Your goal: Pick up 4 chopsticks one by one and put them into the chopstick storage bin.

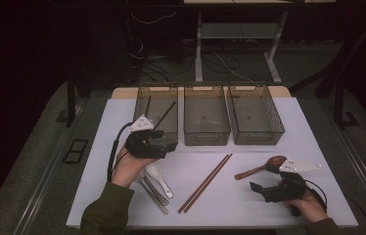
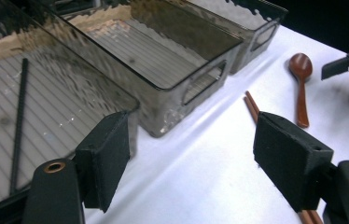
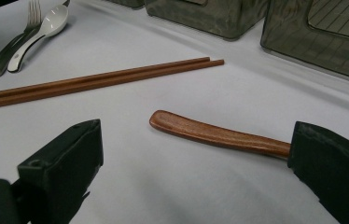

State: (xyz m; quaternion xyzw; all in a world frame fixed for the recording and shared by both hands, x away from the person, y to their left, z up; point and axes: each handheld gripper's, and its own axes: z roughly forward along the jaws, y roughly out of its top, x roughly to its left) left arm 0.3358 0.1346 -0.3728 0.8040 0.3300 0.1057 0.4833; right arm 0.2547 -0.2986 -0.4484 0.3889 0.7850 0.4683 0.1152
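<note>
L tool (image 1: 152,142) sits at the near edge of the left bin (image 1: 156,113), at 10 o'clock on the worktop (image 1: 249,205). Jaws wide apart, nothing between them. Two black chopsticks (image 1: 164,115) already lie in that bin. Judging by that, sorting is under way w/ the brown chopsticks (image 1: 205,182) at 6 o'clock next.

To do it well: swing L tool toward 5 o'clock, come down across the pair mid-length, close on both sticks together so they don't scissor.

R tool (image 1: 262,188) rests low at 4 o'clock, jaws also open & empty, pointing at the wooden spoon (image 3: 219,135); handle runs just ahead of its jaws. L forearm enters from 7 o'clock, wrist roughly level.
</note>
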